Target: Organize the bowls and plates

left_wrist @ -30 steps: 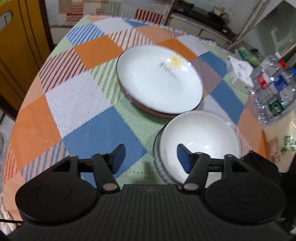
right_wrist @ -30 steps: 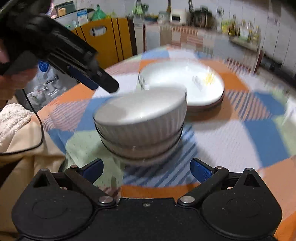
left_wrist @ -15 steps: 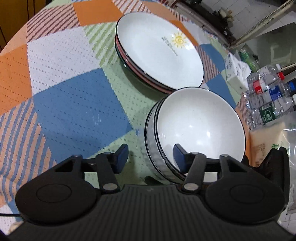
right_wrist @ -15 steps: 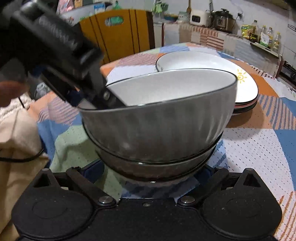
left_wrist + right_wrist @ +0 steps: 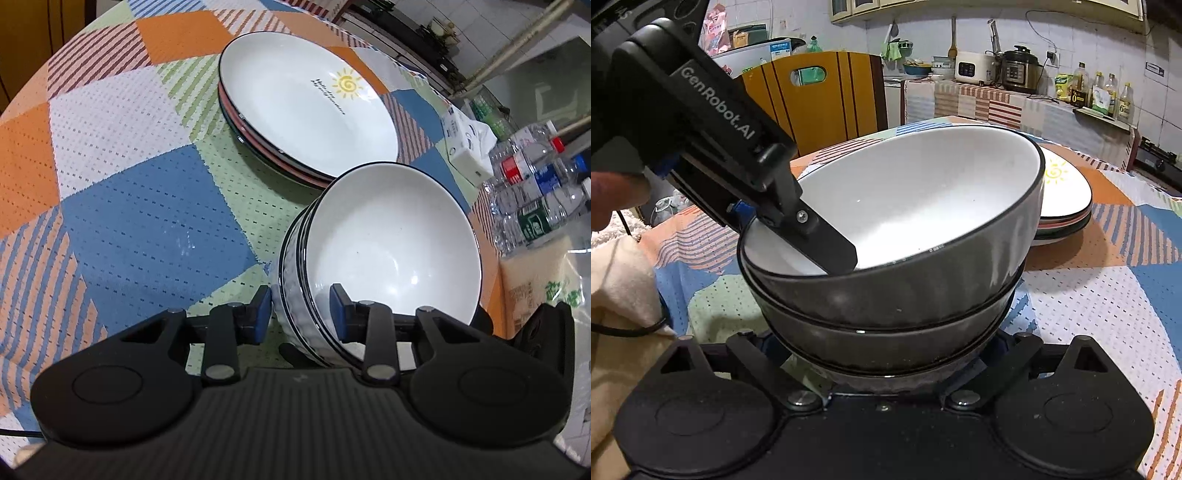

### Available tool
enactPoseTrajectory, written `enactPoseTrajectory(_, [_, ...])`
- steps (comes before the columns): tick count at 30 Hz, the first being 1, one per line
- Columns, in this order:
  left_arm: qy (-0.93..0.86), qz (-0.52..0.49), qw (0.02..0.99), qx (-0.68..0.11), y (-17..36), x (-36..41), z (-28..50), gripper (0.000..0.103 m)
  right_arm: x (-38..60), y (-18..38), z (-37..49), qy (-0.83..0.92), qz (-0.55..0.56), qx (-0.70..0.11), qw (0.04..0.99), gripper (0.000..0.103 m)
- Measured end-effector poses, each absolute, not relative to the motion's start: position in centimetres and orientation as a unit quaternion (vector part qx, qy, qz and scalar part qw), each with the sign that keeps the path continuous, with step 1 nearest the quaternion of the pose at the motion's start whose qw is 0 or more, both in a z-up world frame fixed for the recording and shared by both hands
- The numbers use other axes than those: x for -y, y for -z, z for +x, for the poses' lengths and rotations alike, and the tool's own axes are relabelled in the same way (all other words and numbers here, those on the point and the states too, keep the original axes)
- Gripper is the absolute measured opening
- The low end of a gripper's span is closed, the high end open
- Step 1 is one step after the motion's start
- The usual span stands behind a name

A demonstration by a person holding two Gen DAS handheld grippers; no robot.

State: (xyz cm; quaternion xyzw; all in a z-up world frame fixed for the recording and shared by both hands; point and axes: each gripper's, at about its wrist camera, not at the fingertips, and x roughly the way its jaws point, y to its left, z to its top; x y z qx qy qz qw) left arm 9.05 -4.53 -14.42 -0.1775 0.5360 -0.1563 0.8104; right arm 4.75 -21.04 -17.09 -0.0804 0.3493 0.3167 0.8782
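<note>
A stack of white bowls [image 5: 391, 251] with dark ribbed outsides stands on the patchwork tablecloth. My left gripper [image 5: 299, 314] is shut on the stack's near rim, one finger outside the wall and one inside the top bowl. In the right wrist view the bowl stack [image 5: 905, 295] fills the middle, and my right gripper [image 5: 886, 345] straddles its base with both fingers mostly hidden under it. Behind the bowls lies a stack of plates [image 5: 306, 99], the top one white with a sun drawing; it also shows in the right wrist view [image 5: 1067, 199].
The round table [image 5: 110, 177] carries a checked cloth. A tissue pack [image 5: 465, 140] lies at its far right edge, water bottles [image 5: 535, 199] beyond. A yellow chair back [image 5: 812, 103] and a kitchen counter [image 5: 997, 96] with appliances stand behind the table.
My left gripper has closed its fingers onto the bowl stack's rim. My right gripper has moved in closer, so the stack's base now sits between its fingers.
</note>
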Motion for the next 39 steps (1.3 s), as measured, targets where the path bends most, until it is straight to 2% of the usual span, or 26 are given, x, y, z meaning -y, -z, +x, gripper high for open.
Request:
enactPoseTrajectory(12, [0.174, -0.130, 0.837, -0.502, 8.1, 4.8, 9.8, 0.033, 21.0, 13.5, 5.6, -0.304, -0.069, -0.298, 0.902, 0.098])
enactPoseTrajectory(23, [0.175, -0.082, 0.846, -0.497, 3.4, 4.7, 13.8, 0.035, 20.0, 10.7, 8.8, -0.299, -0.057, -0.277, 0.911, 0.098])
enactPoseTrajectory(31, [0.185, -0.078, 0.834, -0.514, 3.0, 4.2, 18.4, 0.036, 19.3, 10.1, 11.9, -0.280, -0.069, -0.274, 0.917, 0.098])
enactPoseTrajectory(39, [0.177, -0.087, 0.825, -0.529, 5.4, 4.4, 23.1, 0.037, 19.2, 11.5, 15.2, -0.271, -0.061, -0.297, 0.914, 0.098])
